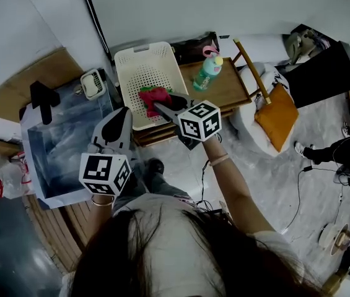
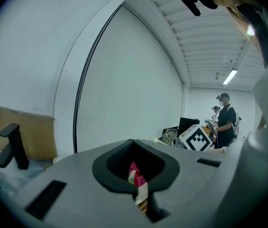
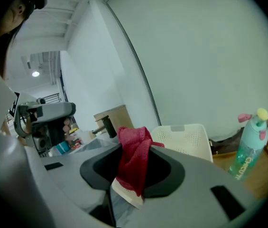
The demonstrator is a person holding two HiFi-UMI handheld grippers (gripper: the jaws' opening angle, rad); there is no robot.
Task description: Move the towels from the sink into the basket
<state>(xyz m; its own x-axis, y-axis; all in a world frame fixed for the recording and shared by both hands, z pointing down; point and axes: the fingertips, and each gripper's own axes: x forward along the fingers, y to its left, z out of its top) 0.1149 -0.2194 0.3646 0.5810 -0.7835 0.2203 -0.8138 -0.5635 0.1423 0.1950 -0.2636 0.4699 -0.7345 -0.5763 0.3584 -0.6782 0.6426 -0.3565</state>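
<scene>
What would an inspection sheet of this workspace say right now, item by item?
Surface: sink with black faucet at left; wooden table beside it.
Job's things: red towel held over the white basket; sink contents unclear.
Clutter: green bottle on the table.
Grippers: right hand-held gripper clamped on the towel; left hand-held gripper shut, empty, near the sink.
Cables: black cable on the floor.
Surroundings: orange cushion on a white seat; another person's legs at far right.

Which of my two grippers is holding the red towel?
The right gripper: its jaws pinch the red towel above the white basket. The left gripper has its jaws together with nothing in them.
</scene>
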